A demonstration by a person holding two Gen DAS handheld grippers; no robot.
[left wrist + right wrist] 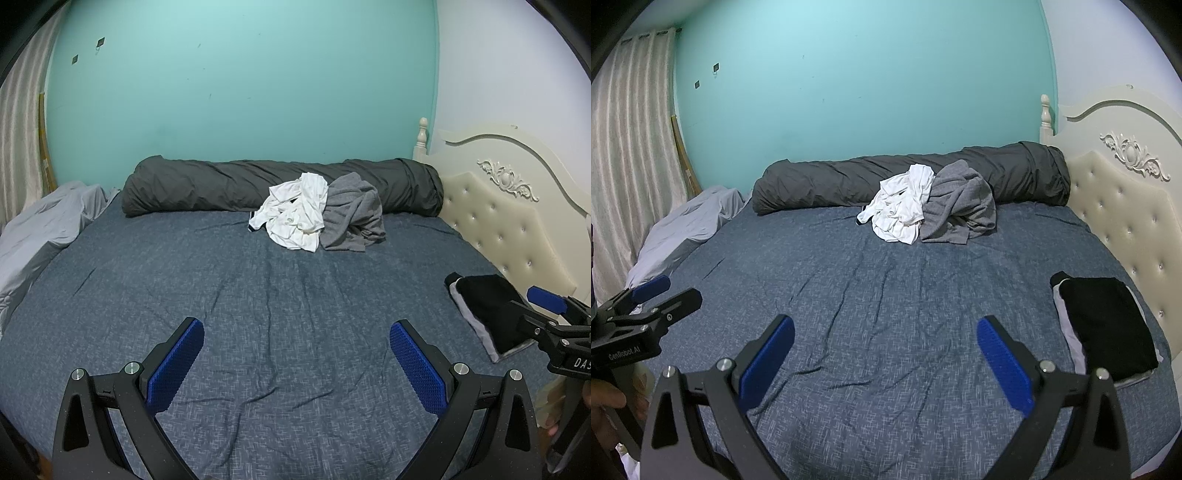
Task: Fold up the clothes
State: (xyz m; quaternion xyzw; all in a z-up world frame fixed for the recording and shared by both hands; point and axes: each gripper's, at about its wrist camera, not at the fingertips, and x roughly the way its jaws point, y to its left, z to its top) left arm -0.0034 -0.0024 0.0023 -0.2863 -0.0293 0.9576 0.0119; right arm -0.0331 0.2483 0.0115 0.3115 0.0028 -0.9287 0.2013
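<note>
Nearest my left wrist camera, the left claw (296, 341) is spread wide with nothing between its blue pads, hovering over the bed (258, 314). My right claw (885, 338) reads the same on its own camera: fingers well apart, holding nothing, above the blue patterned sheet. Each claw also shows at the edge of the other's view, and a hand (604, 402) grips the left unit's handle.

Clothes to fold: a crumpled white garment (295, 216) and a crumpled grey garment (354, 218) lie touching each other at the far side of the bed, against a rolled dark grey duvet (221, 188) that runs along the teal wall (240, 92).

Folded stack: a black garment (1108, 325) lies flat on a pale one at the bed's right edge, beside the cream tufted headboard (1126, 206).

A light grey sheet (44, 221) is bunched at the far left, near the curtain (631, 147).
</note>
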